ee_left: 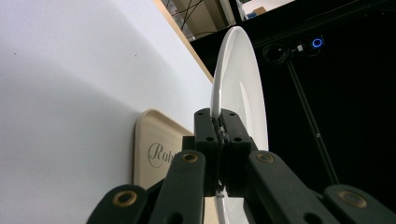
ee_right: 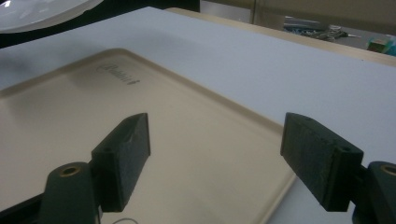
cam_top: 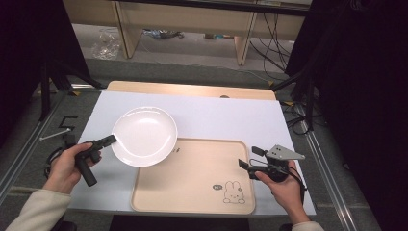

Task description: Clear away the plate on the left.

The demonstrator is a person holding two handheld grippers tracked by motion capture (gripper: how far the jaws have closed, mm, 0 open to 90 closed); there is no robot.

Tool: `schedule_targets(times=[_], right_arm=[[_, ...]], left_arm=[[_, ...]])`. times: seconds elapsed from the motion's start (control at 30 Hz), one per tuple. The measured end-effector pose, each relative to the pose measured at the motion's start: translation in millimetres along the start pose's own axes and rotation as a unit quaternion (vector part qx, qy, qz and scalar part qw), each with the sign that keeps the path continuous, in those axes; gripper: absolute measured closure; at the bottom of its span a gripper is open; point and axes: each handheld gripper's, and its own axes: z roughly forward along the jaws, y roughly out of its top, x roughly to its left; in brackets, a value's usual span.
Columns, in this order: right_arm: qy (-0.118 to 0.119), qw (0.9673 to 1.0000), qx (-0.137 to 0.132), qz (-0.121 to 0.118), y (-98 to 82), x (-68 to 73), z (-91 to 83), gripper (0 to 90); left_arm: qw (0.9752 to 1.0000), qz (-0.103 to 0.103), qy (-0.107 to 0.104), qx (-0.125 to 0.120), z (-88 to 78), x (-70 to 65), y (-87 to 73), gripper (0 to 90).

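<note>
Left gripper (cam_top: pixel 111 140) jaws pinch white plate (cam_top: pixel 144 136) by its thin rim: stiff, glossy, slippery, breakable; hold deep. Right gripper (cam_top: pixel 248 159) jaws wide over tray (cam_top: pixel 192 178).

— What carries everything here?

— A table (cam_top: pixel 144 89) with a pale wooden edge, covered by a white sheet (cam_top: pixel 221 118).

— And what lies on the sheet?

— A beige tray (cam_top: pixel 192 178), at the near edge of the sheet. A rabbit drawing sits in the tray's near right corner, lettering at its far left corner.
</note>
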Motion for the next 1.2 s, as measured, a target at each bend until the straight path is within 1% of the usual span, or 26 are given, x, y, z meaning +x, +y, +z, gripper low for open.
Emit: schedule_targets(times=[0.03, 0.07, 0.1, 0.13, 0.27, 0.3, 0.33, 0.37, 0.4, 0.43, 0.53, 0.57, 0.6, 0.63, 0.67, 0.7, 0.83, 0.87, 0.9, 0.93, 0.97, 1.0, 1.03, 1.07, 1.1, 1.2], right_arm=[[0.003, 1.0000, -0.005, -0.002, -0.4, -0.3, 1.2, 25.0], [-0.002, 1.0000, 0.003, -0.003, 0.2, -0.3, -0.7, 25.0], [0.005, 1.0000, -0.003, 0.002, -0.2, 0.0, 0.8, 25.0], [0.001, 1.0000, 0.000, 0.000, -0.1, 0.0, 0.1, 25.0], [0.005, 0.9999, -0.011, 0.004, -0.6, 0.3, 2.1, 25.0], [0.004, 0.9999, -0.009, 0.000, -0.5, 0.0, 1.7, 25.0], [-0.003, 1.0000, 0.001, -0.004, 0.2, -0.3, -0.6, 25.0], [0.005, 1.0000, -0.005, 0.000, -0.1, 0.0, 0.7, 25.0], [0.007, 0.9999, -0.010, 0.011, -0.6, 1.8, 1.7, 25.0], [0.000, 1.0000, -0.003, -0.001, 0.1, 0.1, 0.2, 25.0], [-0.003, 1.0000, 0.001, -0.004, 0.2, -0.1, -0.4, 25.0], [0.002, 1.0000, -0.005, -0.001, -0.2, 0.1, 0.6, 25.0], [0.007, 0.9999, -0.007, 0.010, -0.5, 1.6, 1.2, 25.0], [0.004, 0.9999, -0.015, 0.002, -0.6, 0.4, 2.2, 25.0], [0.000, 1.0000, -0.003, -0.001, 0.0, 0.0, 0.2, 25.0], [-0.003, 1.0000, 0.001, -0.004, 0.2, -0.2, -0.4, 25.0], [-0.003, 1.0000, 0.000, -0.004, 0.2, -0.2, -0.5, 25.0], [0.005, 1.0000, -0.005, 0.000, -0.2, -0.1, 0.8, 25.0], [0.004, 1.0000, -0.005, 0.000, -0.2, 0.0, 0.8, 25.0], [0.006, 0.9999, -0.004, 0.010, -0.5, 1.6, 0.9, 25.0], [-0.002, 1.0000, 0.001, -0.004, 0.2, -0.2, -0.4, 25.0], [-0.002, 1.0000, 0.001, -0.004, 0.2, -0.2, -0.4, 25.0], [0.004, 0.9999, -0.004, 0.014, -0.6, 2.3, 0.9, 25.1], [0.004, 0.9999, -0.004, 0.014, -0.6, 2.3, 0.9, 25.1], [0.005, 1.0000, -0.006, 0.000, -0.2, -0.1, 0.8, 25.0], [-0.003, 1.0000, 0.001, -0.004, 0.1, -0.4, -0.5, 25.0]], left_arm=[[1.0000, 0.001, -0.001, 0.002, 0.6, -0.1, -0.2, 86.9], [1.0000, -0.001, -0.002, 0.001, 1.2, -0.4, -0.5, 86.9], [1.0000, 0.000, -0.001, 0.002, 1.5, -0.5, -0.6, 86.9], [1.0000, 0.000, -0.001, 0.003, 1.7, -0.7, -0.6, 86.9], [1.0000, 0.000, -0.002, 0.003, 2.7, -1.7, -1.0, 86.9], [1.0000, -0.001, -0.003, 0.004, 3.1, -1.9, -1.3, 86.9], [1.0000, -0.001, -0.002, 0.004, 3.5, -2.1, -1.6, 87.0], [1.0000, 0.000, -0.005, 0.005, 4.0, -2.3, -1.9, 87.0], [1.0000, 0.000, -0.006, 0.006, 4.3, -2.6, -2.1, 87.0], [1.0000, -0.001, -0.006, 0.006, 4.6, -2.9, -2.3, 87.0], [1.0000, -0.002, -0.007, 0.007, 5.7, -3.6, -2.8, 87.0], [1.0000, -0.001, -0.006, 0.008, 6.0, -3.5, -3.1, 87.0], [1.0000, -0.001, -0.006, 0.008, 6.5, -3.5, -3.4, 87.0], [0.9999, 0.001, -0.006, 0.008, 6.9, -3.8, -3.8, 87.0], [0.9999, 0.004, -0.005, 0.009, 7.2, -4.1, -4.1, 87.1], [0.9999, 0.005, -0.005, 0.010, 7.6, -4.5, -4.2, 87.1], [0.9999, 0.004, -0.010, 0.011, 9.8, -5.2, -5.4, 87.1], [0.9999, 0.003, -0.011, 0.012, 10.3, -5.8, -5.6, 87.1], [0.9999, 0.004, -0.011, 0.012, 10.8, -6.3, -5.9, 87.1], [0.9998, 0.003, -0.012, 0.013, 11.4, -6.8, -6.3, 87.1], [0.9998, 0.003, -0.012, 0.014, 12.0, -6.8, -6.6, 87.1], [0.9998, 0.003, -0.012, 0.014, 12.0, -6.8, -6.6, 87.1], [0.9998, 0.005, -0.011, 0.017, 12.9, -7.6, -7.4, 87.1], [0.9998, 0.005, -0.011, 0.017, 12.9, -7.6, -7.4, 87.1], [0.9997, 0.008, -0.010, 0.020, 13.4, -8.4, -7.8, 87.1], [0.9996, 0.009, -0.016, 0.022, 15.1, -8.8, -8.8, 87.1]])
